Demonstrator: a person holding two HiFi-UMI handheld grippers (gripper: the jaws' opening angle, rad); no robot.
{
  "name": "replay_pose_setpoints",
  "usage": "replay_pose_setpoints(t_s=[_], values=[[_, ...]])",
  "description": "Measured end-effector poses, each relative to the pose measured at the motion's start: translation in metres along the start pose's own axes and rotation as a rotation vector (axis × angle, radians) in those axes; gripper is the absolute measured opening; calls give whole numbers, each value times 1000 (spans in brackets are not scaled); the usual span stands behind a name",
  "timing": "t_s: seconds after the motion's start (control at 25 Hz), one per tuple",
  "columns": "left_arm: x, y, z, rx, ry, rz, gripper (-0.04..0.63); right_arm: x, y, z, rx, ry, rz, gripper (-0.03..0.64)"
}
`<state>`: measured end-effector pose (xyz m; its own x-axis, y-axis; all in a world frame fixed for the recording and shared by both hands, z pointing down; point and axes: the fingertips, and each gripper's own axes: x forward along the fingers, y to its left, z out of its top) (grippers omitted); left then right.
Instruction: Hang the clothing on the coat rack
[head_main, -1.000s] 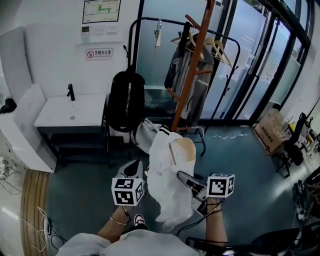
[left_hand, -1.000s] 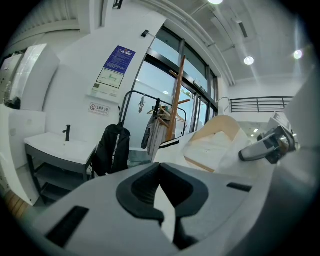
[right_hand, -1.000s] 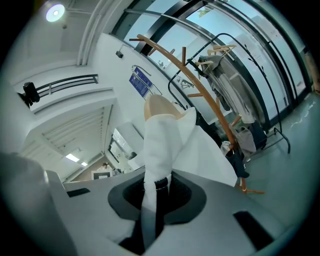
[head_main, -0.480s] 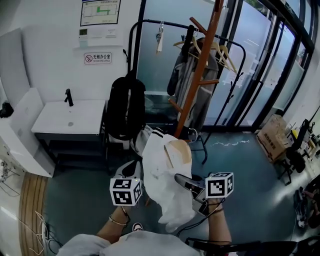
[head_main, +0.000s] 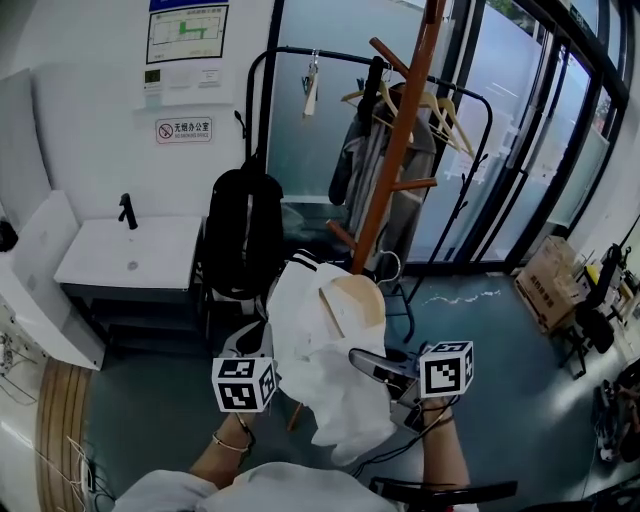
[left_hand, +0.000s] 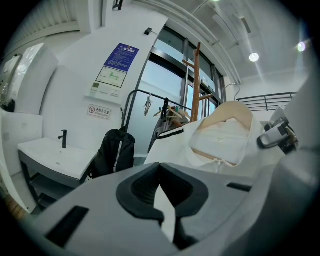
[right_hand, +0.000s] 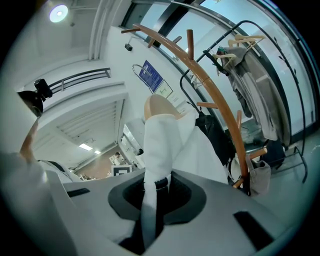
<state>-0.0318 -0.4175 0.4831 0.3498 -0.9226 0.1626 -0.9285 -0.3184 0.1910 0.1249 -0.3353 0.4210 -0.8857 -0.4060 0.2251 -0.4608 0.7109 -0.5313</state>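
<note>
A white garment (head_main: 335, 390) hangs on a wooden hanger (head_main: 358, 300) between my two grippers, low in the middle of the head view. My left gripper (head_main: 266, 332) is shut on the garment's left side; white cloth (left_hand: 167, 212) shows between its pads. On the garment's right edge, my right gripper (head_main: 360, 360) is shut on a white fold with a dark band (right_hand: 155, 200). The orange wooden coat rack (head_main: 398, 140) stands upright just beyond the garment, its pegs bare on the near side. The rack's pole (left_hand: 196, 75) and the hanger (left_hand: 227, 112) also show in the left gripper view.
A black clothes rail (head_main: 300, 55) behind the rack carries hangers and a grey garment (head_main: 365, 160). A black backpack (head_main: 240, 230) hangs left of the rack, beside a white sink counter (head_main: 125, 250). Glass walls run along the right, with a cardboard box (head_main: 548, 280) by them.
Both grippers have carried the garment forward toward the coat rack and a little up. The rack and rail now stand larger and nearer in the head view.
</note>
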Motion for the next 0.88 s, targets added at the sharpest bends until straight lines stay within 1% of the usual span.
replay_pose_setpoints(t_s=[0.16, 0.36, 0.52, 0.68, 0.76, 0.88], values=[[16, -3, 0, 10, 11, 13, 8, 3, -7, 10, -30, 11, 10, 61], [31, -6, -10, -6, 32, 73, 8, -1, -20, 22, -72, 45, 45, 60], [37, -9, 0, -30, 9, 132, 8, -2, -33, 40, -97, 100, 72, 60], [37, -9, 4, -31, -11, 173, 8, -2, -28, 50, -164, 173, 102, 60], [38, -8, 4, -30, -14, 186, 8, -6, -25, 58, -229, 200, 89, 57], [37, -1, 1, -40, -8, 209, 8, -15, -23, 75, -343, 228, 15, 44]])
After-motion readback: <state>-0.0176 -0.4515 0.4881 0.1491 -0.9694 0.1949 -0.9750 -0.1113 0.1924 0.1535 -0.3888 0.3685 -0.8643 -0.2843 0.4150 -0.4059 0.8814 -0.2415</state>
